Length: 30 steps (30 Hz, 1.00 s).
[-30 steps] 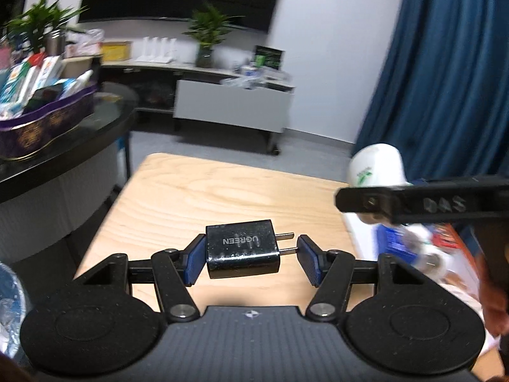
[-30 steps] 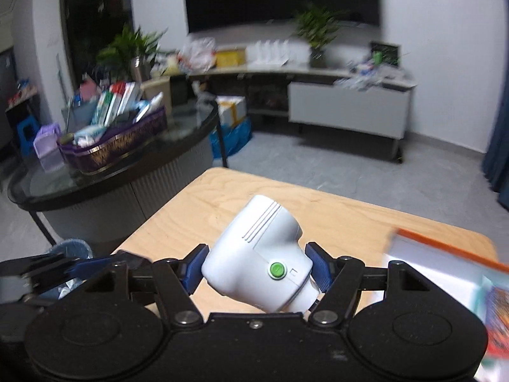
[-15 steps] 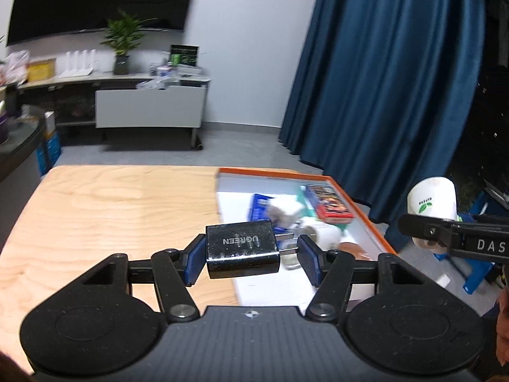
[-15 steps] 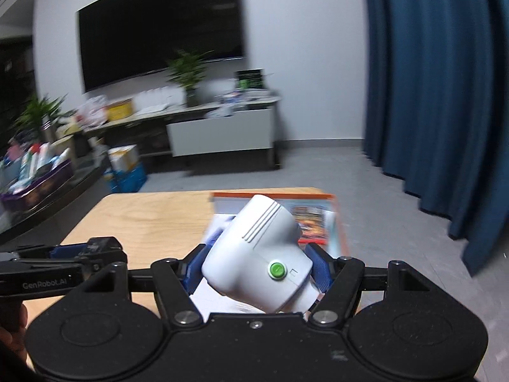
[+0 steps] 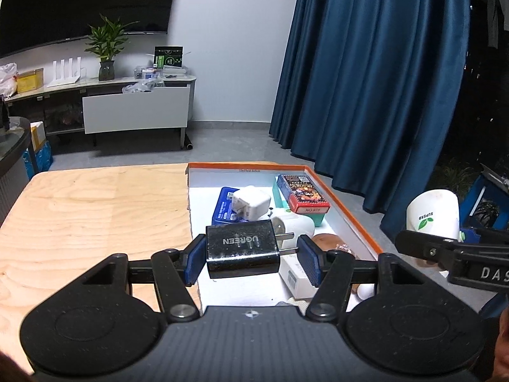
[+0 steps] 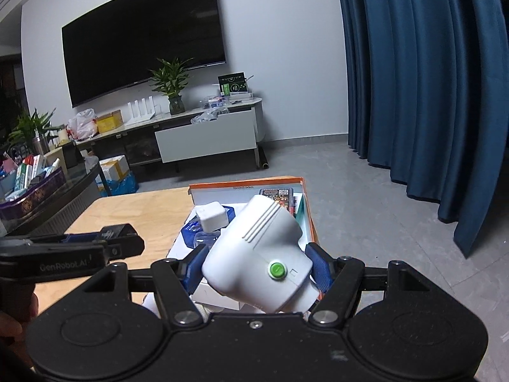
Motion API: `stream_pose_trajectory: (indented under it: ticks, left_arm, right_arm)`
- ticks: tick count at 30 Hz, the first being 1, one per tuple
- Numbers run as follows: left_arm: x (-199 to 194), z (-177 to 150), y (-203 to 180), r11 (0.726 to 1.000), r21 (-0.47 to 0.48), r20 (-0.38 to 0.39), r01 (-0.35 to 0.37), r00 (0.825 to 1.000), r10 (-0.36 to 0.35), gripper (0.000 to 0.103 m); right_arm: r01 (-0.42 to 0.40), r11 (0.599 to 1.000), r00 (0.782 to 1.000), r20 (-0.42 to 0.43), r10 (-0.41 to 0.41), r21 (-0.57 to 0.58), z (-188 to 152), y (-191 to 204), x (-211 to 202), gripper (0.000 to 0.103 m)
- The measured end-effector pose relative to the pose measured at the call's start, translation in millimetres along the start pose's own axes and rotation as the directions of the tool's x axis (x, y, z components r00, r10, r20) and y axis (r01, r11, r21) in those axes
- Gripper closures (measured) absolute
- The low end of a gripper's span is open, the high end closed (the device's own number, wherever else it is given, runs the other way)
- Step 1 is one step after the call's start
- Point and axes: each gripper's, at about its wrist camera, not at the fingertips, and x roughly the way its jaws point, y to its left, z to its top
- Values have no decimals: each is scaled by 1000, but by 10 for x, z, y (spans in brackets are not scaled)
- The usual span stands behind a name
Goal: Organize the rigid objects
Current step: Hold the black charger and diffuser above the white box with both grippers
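1. L gripper (image 5: 251, 259): clenched on black charger (image 5: 242, 252), lettering "UGREEN" upside down. Left pad flat on charger body; right pad (image 5: 308, 263) meets the prong tips. Centre of left-wrist frame.
2. R gripper (image 6: 254, 269): clenched on white device (image 6: 257, 258) w/ green button (image 6: 276, 269), tilted, ribbed end pointing up-left. Lower centre of right-wrist frame.
3. In left-wrist frame the R gripper shows at right edge (image 5: 458, 254), the white device's round end marked "SUPERB" w/ green leaf logo, off past the tray's right rim.
4. In right-wrist frame the L gripper (image 6: 105, 242) sits at left edge, over the wood table, charger barely visible.
5. Orange-rimmed tray (image 5: 346, 205), white floor, lies on right part of wood table (image 5: 95, 210), just beyond L gripper tips; charger hangs over its near left part.
6. Tray contents, centre frame: white cube plug (image 5: 251, 205) on blue box (image 5: 224, 207); colourful card box (image 5: 302, 192) w/ red end toward upper right; white round plug (image 5: 297, 224) behind charger prongs; flat white box (image 5: 294, 275) at near right. Brownish item near right rim, can't ID.
7. Background: blue curtain (image 5: 381, 79) right; TV (image 6: 143, 41) upper left; potted plant (image 6: 171, 84) on low cabinet (image 6: 206, 133).
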Motion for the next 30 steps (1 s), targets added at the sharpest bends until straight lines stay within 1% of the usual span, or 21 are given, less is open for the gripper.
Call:
stream_pose_trajectory:
  ticks: [4, 10, 17, 30]
  left_arm:
    - [-21, -24, -46, 1000, 0, -1, -11, 1000, 11, 41]
    - [-17, -44, -100, 1000, 7, -11, -24, 1000, 25, 41]
    - [-32, -55, -20, 999, -6, -15, -50, 999, 50, 41]
    - [36, -72, 80, 998, -32, -34, -53, 998, 52, 41]
  right_arm:
    - [-8, 1000, 1000, -10, 8, 5, -6, -14, 36, 23]
    - [-11, 1000, 1000, -12, 11, -27, 36, 62, 51, 23]
    - [-19, 998, 1000, -10, 18, -57, 109, 116, 129, 23]
    - [-2, 998, 999, -35, 0, -67, 185, 108, 317, 23]
